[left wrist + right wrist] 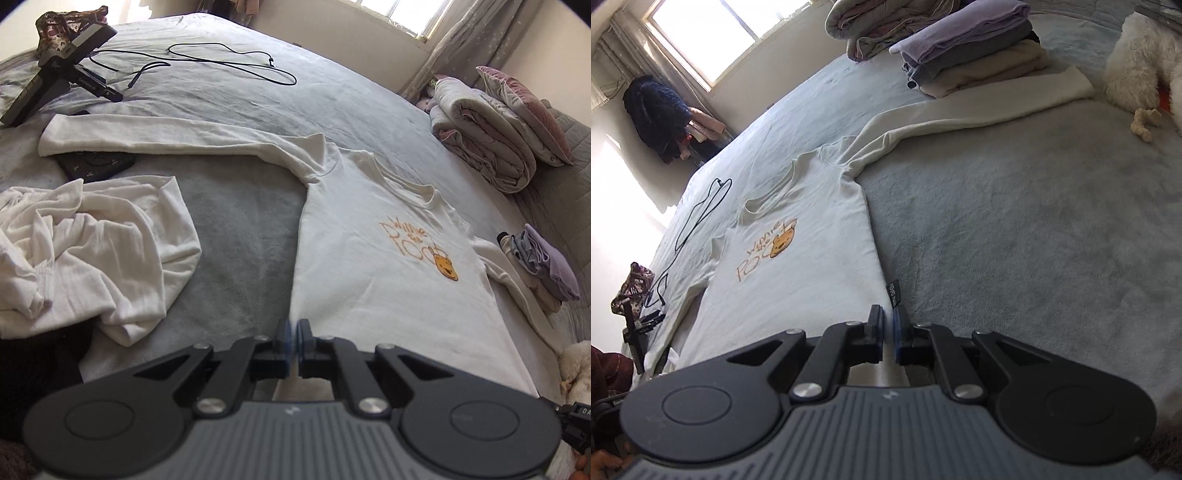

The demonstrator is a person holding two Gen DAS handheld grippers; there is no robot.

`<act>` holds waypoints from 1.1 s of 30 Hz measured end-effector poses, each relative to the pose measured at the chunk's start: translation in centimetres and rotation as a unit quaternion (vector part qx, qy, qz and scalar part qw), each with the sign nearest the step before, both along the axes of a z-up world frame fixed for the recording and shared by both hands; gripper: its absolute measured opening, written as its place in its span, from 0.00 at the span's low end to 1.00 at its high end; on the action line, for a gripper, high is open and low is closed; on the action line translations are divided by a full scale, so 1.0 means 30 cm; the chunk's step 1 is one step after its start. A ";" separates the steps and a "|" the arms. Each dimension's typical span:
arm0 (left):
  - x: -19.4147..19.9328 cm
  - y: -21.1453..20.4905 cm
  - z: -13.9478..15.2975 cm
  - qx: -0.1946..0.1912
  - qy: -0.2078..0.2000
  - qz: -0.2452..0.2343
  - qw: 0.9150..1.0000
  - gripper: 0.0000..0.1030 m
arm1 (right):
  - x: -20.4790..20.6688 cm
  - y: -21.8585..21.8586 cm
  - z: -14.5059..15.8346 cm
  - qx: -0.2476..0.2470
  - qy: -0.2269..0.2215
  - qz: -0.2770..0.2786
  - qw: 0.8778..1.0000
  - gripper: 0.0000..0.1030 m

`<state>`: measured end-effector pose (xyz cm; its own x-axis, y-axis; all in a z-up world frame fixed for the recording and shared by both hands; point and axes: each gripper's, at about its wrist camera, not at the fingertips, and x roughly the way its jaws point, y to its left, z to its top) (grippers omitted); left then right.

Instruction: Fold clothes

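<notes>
Bed [229,206]: grey-blue cover, carries everything listed below.

Long-sleeved shirt [369,266], cream, bear print on the chest: the item in hand. It lies flat, face up, in the middle of the bed. Its long axis runs from the hem at the near edge of the bed away to the collar [406,188]. One sleeve [147,136] reaches out to the left of the collar; the other sleeve [979,110] runs right toward the stack of folded clothes [967,55].

Crumpled white garment [88,251]: left of the shirt, apart from it, not yet laid out.

Rolled quilt [484,147]: beyond the shirt's right shoulder.

Black cable [229,59]: far past the collar.

Left gripper [294,345]: fingers closed together at the shirt's left hem corner, cloth pinched between them.

Right gripper [887,338]: fingers closed on the right hem corner, just below the small black side tag [894,293].

Judgement: each hand is at its own hem corner, and the collar lies straight ahead of both, so the next fold likely carries the hem forward along the shirt's length.
</notes>
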<state>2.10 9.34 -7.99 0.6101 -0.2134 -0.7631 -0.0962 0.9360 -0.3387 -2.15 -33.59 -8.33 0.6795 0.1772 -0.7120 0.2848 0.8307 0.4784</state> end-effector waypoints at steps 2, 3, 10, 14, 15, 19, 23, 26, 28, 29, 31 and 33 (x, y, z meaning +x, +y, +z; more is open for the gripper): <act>0.020 -0.001 -0.044 0.009 0.025 -0.007 1.000 0.04 | 0.021 -0.003 -0.060 0.002 0.021 0.000 1.000 0.06; 0.018 0.004 -0.056 0.008 0.031 -0.009 0.999 0.05 | 0.021 -0.009 -0.084 0.008 0.027 -0.001 1.000 0.07; -0.039 0.045 -0.070 -0.037 0.055 -0.044 0.997 0.32 | -0.061 -0.055 -0.086 0.068 0.026 0.003 0.997 0.37; -0.062 0.012 -0.070 -0.016 0.072 -0.091 0.993 0.32 | -0.075 0.001 -0.082 0.043 0.037 0.044 0.997 0.37; -0.068 0.004 -0.070 -0.009 0.074 -0.104 0.992 0.31 | -0.076 0.020 -0.080 0.027 0.039 0.057 0.997 0.34; -0.095 0.006 -0.042 0.000 0.071 -0.125 0.990 0.05 | -0.081 0.030 -0.052 0.011 0.044 0.069 0.997 0.07; -0.114 0.044 -0.015 -0.032 0.067 -0.116 0.990 0.04 | -0.103 0.007 0.003 0.017 0.032 0.067 0.997 0.06; -0.102 0.039 -0.033 -0.033 0.086 -0.113 0.989 0.05 | -0.093 0.011 0.004 0.004 0.040 0.074 0.996 0.06; -0.096 0.027 -0.046 -0.024 0.095 -0.115 0.988 0.08 | -0.082 0.017 -0.017 0.000 0.055 0.077 0.996 0.12; -0.098 0.022 -0.049 -0.020 0.096 -0.118 0.988 0.15 | -0.076 0.021 -0.030 -0.001 0.064 0.078 0.995 0.17; -0.105 0.018 -0.055 -0.022 0.097 -0.128 0.987 0.27 | -0.078 0.032 -0.047 -0.008 0.073 0.080 0.994 0.21; -0.111 0.016 -0.061 -0.025 0.097 -0.137 0.986 0.33 | -0.084 0.034 -0.053 0.000 0.074 0.085 0.994 0.38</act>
